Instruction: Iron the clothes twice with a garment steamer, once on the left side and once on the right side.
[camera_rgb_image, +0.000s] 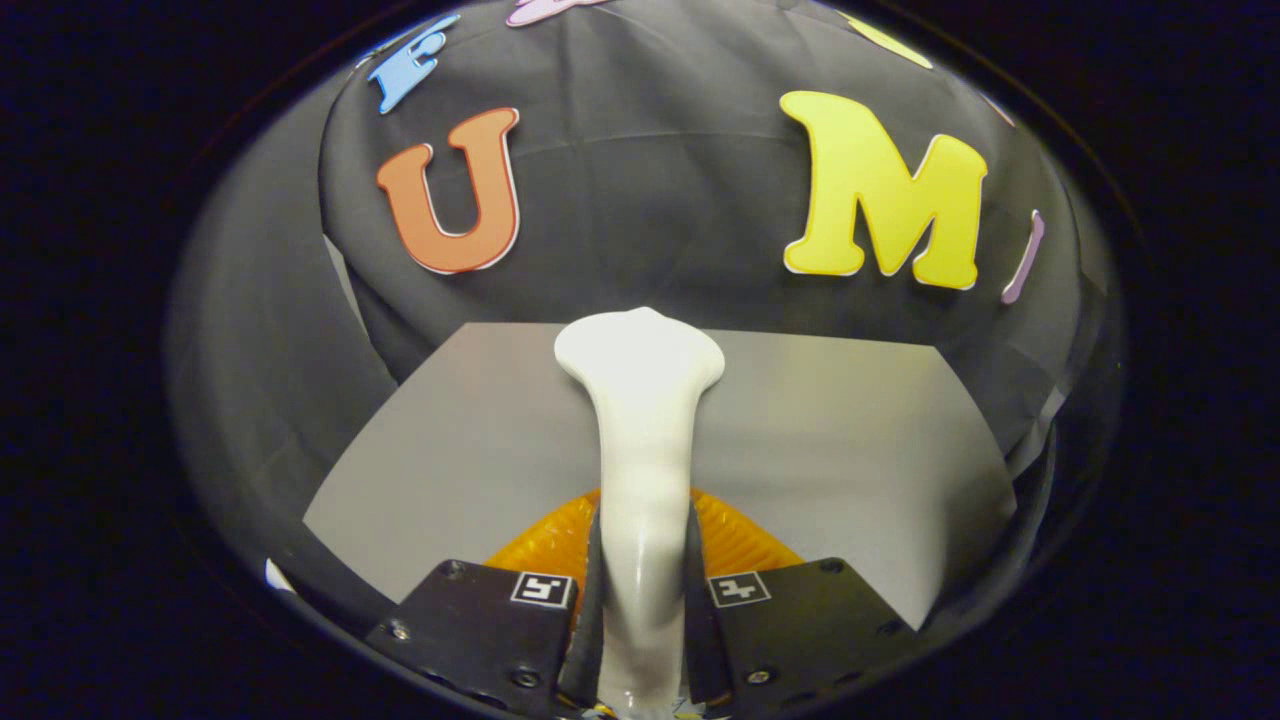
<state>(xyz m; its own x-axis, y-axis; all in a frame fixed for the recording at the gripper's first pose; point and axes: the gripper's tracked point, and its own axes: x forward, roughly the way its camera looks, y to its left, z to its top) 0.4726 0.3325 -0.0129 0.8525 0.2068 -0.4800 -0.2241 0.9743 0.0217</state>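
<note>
The gripper (645, 590) fingers are pressing on the white garment steamer (642, 420), hiding its handle's sides, and its lower end is running out of view. The steamer is covering part of the grey table (820, 440), and no garment is identifiable.

- The gripper view rides on the gripper (640, 600), looking forward along its fingers, tilted somewhat downward.
- It sits very close to the glossy white steamer handle (640, 440) clamped between the jaws.
- Beyond the jaws lie a flat grey surface (850, 430) and the black cloth wall (650, 200), seemingly near.
</note>
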